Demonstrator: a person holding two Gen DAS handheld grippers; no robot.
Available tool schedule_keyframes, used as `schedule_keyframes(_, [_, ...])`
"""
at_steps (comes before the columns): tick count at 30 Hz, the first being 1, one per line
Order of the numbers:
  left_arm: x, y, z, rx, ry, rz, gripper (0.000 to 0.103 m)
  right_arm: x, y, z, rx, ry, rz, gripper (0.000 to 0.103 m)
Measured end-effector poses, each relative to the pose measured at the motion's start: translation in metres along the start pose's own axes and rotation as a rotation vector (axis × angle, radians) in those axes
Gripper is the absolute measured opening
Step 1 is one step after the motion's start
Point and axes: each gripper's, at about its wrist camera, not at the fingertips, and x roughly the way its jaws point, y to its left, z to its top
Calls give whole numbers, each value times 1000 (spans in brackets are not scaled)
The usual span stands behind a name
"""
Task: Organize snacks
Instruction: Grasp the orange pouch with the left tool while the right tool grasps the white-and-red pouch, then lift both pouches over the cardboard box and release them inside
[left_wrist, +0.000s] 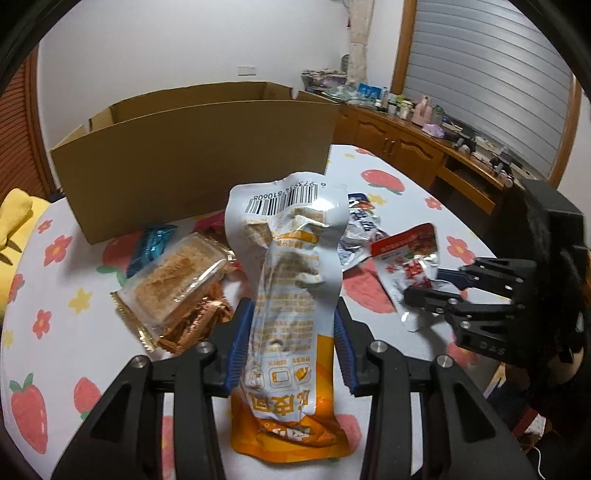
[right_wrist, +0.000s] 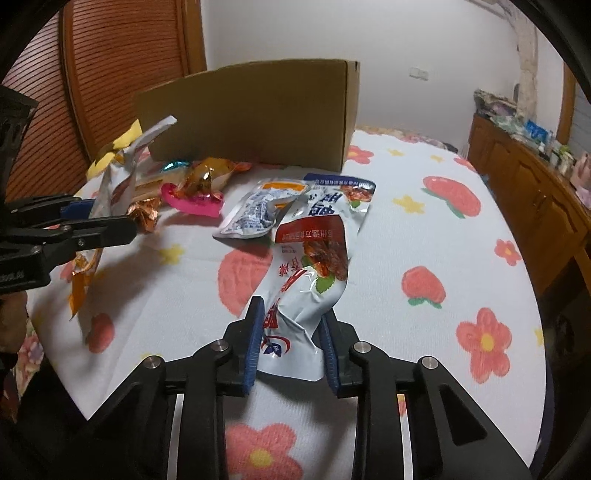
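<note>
My left gripper (left_wrist: 291, 332) is shut on a long white and orange snack pouch (left_wrist: 291, 295) with a barcode, held above the table; it also shows in the right wrist view (right_wrist: 114, 181). My right gripper (right_wrist: 291, 332) is shut on a white and red snack pouch (right_wrist: 314, 273), which also shows in the left wrist view (left_wrist: 406, 266). An open cardboard box (left_wrist: 192, 155) stands at the back of the table. Loose snacks lie in front of it: a clear-wrapped cake (left_wrist: 177, 284), a blue packet (left_wrist: 151, 247), a pink packet (right_wrist: 194, 205) and a white-blue pouch (right_wrist: 258, 214).
The table (right_wrist: 424, 240) has a white cloth with strawberry and flower prints. A wooden sideboard (left_wrist: 413, 147) with clutter runs along the right wall. A yellow cloth (left_wrist: 14, 221) lies at the far left. Wooden louvred doors (right_wrist: 122, 55) stand behind the box.
</note>
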Motion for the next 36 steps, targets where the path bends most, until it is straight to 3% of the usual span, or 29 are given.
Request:
schedule_keyframes(6, [-9,4,4,-8,-32,2,40,-11,2,6,11,-38,12,17])
schedule_keyframes(20, [-40,16,28,-9,-121,10,40,-35,10,30,-17,-101,33,17])
schedule_keyframes(36, [-54,62,111,1,-209,52,40,-43,10,133,-103,-211,90,17])
